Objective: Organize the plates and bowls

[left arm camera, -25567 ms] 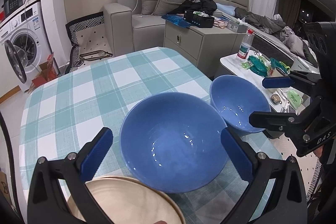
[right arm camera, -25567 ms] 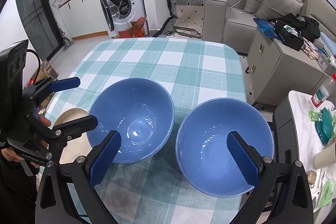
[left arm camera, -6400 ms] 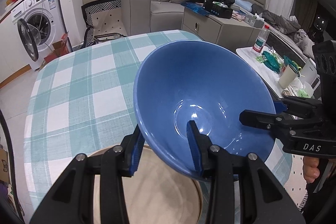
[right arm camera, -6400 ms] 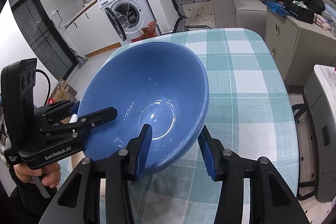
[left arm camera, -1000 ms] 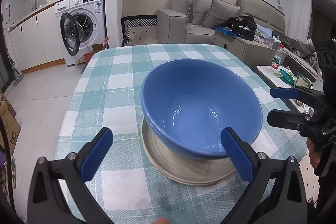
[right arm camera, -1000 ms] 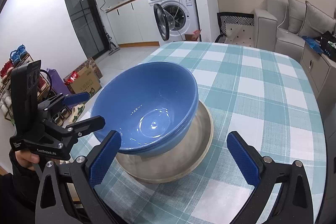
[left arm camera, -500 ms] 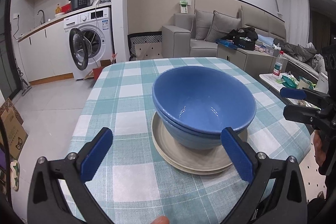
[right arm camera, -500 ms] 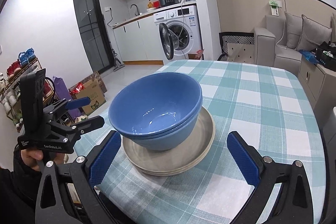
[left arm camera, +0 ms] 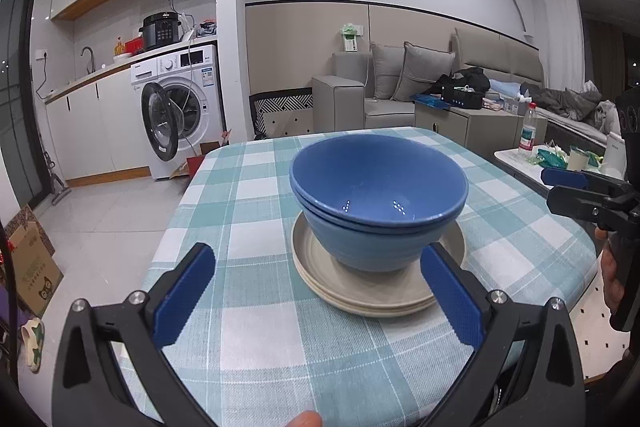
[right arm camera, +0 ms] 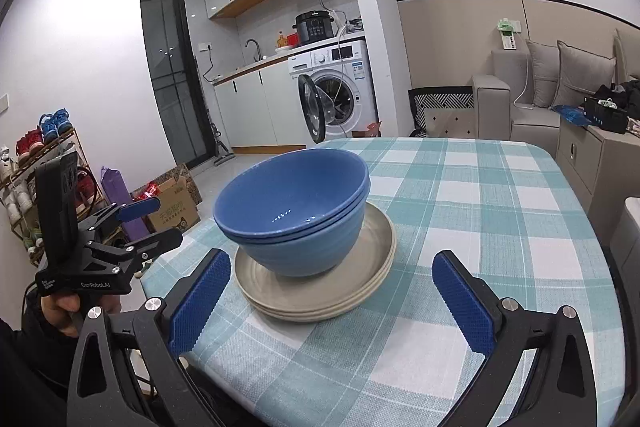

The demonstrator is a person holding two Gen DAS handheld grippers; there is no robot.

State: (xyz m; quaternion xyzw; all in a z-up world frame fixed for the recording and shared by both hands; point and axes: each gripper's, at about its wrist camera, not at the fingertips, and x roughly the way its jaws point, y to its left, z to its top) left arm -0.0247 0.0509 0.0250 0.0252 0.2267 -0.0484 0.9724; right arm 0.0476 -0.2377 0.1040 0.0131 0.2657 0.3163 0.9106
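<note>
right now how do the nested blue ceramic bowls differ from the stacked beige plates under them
The deep blue ceramic bowls are glossy with steep walls; the beige plates are matte, shallow and nearly flat. The plates spread wider than the bowls' base. The bowls sit on top; the plates lie on the checked tablecloth. Both are round, nested pairs.

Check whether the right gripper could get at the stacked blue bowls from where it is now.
Probably yes: the right gripper is open, aimed at the stacked blue ceramic bowls on the beige plates, with only checked tablecloth between.

Blue bowls (left arm camera: pixel 378 195) — beige plates (left arm camera: pixel 360 287) — teal-checked tablecloth (left arm camera: pixel 256 307)
</note>
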